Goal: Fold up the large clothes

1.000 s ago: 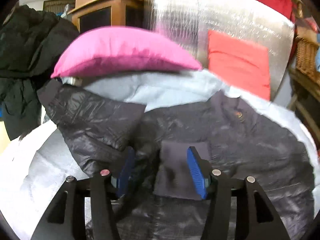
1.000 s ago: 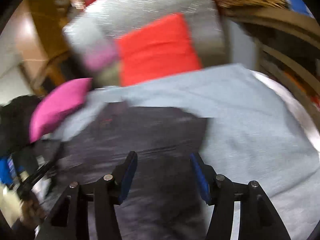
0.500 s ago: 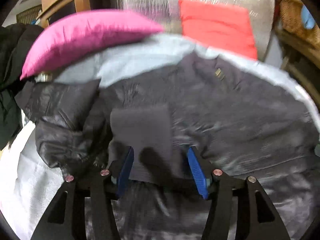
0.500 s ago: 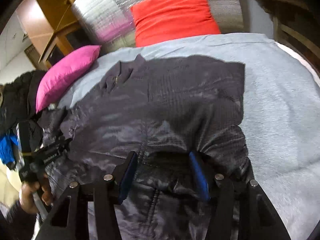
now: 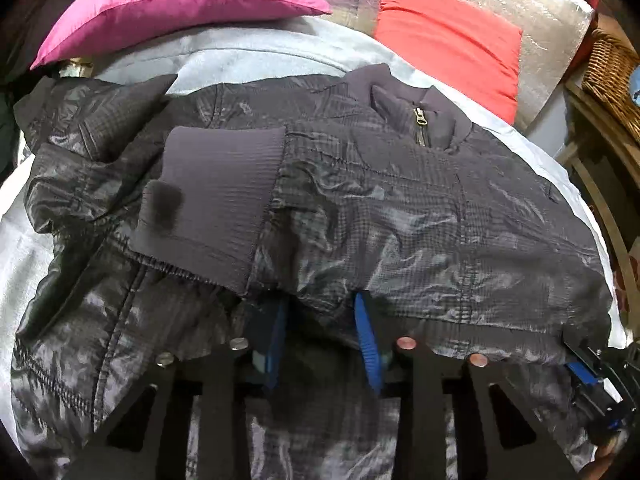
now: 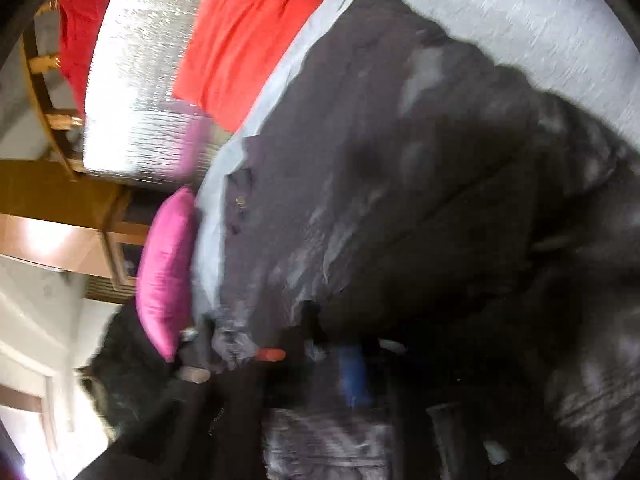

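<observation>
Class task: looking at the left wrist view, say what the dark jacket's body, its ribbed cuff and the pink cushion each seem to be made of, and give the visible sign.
Jacket body: probably thin synthetic such as nylon, glossy; crinkled highlights and a fine grid weave.
Ribbed cuff: looks like matte knit, with fine parallel ribs and no shine.
Pink cushion: smooth woven cover with a satin-like sheen; fibre unclear.

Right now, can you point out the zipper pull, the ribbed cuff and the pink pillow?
zipper pull [image 5: 419, 115], left wrist view, on the metal tab at the collar.
ribbed cuff [image 5: 216, 196], left wrist view, middle of the knit band.
pink pillow [image 5: 176, 4], left wrist view, centre of its top face.
</observation>
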A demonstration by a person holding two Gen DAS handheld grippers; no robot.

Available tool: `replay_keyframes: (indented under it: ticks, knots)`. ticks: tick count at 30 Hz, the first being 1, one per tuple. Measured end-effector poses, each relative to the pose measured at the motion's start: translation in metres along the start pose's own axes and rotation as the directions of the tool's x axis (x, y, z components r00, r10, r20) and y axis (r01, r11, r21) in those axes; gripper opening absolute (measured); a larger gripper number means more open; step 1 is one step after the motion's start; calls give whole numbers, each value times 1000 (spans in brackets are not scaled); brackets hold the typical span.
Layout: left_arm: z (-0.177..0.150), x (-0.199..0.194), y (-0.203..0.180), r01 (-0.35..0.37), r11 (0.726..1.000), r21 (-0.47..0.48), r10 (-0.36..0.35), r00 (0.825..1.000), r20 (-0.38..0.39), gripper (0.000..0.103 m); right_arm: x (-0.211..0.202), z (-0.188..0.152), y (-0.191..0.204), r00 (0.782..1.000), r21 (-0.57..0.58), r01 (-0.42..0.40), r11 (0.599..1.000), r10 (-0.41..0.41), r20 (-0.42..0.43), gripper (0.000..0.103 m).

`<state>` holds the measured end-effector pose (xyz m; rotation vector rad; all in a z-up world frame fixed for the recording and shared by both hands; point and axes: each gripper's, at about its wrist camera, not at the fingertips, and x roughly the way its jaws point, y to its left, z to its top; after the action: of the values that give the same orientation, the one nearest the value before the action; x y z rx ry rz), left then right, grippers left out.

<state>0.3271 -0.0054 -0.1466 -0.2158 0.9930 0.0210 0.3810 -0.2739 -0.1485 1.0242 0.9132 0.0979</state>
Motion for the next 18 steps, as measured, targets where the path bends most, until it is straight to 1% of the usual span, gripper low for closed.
replay_keyframes:
  ticks: [1,2,3,4,5,6,7,8,9,10,11,12,13,14,15,16,17,18]
  knots:
    - [-1,1,0,1,1000,9,-1,1000,-2,34,-5,-2,7,999,-66,31,997,-29,26,11]
    - [-1,3,0,-8,1000,26,8,1000,-4,36,-4,-4,11,997,-112,70,991,-67,29,11]
    - [-1,0,-4,-18,999,51,18,1000,-1,36,4,-4,9,993,-132,117,984,-119,-4,12]
    - [0,-2,-2,-12,998,56,12,1000,-6,38,7,-4,1,992,-118,117,986,-123,-39,14]
    - [1,-7,0,13,999,52,-13,1000,-16,46,3,-3,-1,994,-105,101,989,-105,-35,15]
    - [3,-15,5,50,998,43,-49,999,-11,52,-6,-4,2,994,-110,101,989,-105,-28,20]
    - [4,-25,10,69,997,37,-70,997,19,65,-16,-6,9,995,-134,94,987,-97,-22,43]
    - [7,-35,15,60,998,35,-63,996,71,75,-24,-9,16,997,-164,75,984,-79,-17,74]
    - [8,-45,19,39,999,32,-42,991,124,79,-36,-13,25,998,-210,64,976,-66,2,76]
    - [9,-53,24,16,1000,26,-20,983,184,85,-42,-17,36,998,-251,70,965,-68,17,76]
    - [10,-53,26,11,1000,24,-16,979,203,86,-50,-22,48,998,-300,67,952,-59,34,76]
    - [13,-44,28,8,1000,25,-13,986,169,86,-55,-25,59,998,-338,46,940,-29,55,76]
    - [15,-31,29,14,1000,27,-17,994,107,86,-57,-26,70,996,-381,43,923,-12,83,76]
    - [16,-10,30,27,999,30,-27,1000,7,78,-55,-28,77,994,-413,60,909,-17,106,76]
    - [14,5,33,35,999,32,-33,997,-66,71,-47,-25,82,990,-451,98,887,-42,133,76]
    - [15,4,35,47,998,35,-45,998,-54,71,-31,-23,83,987,-458,136,878,-80,139,77]
    - [14,-6,38,57,998,36,-57,998,-17,71,-9,-18,75,979,-456,204,866,-168,120,77]
    - [12,-18,43,69,997,28,-70,998,7,71,14,-13,61,965,-446,254,858,-256,57,77]
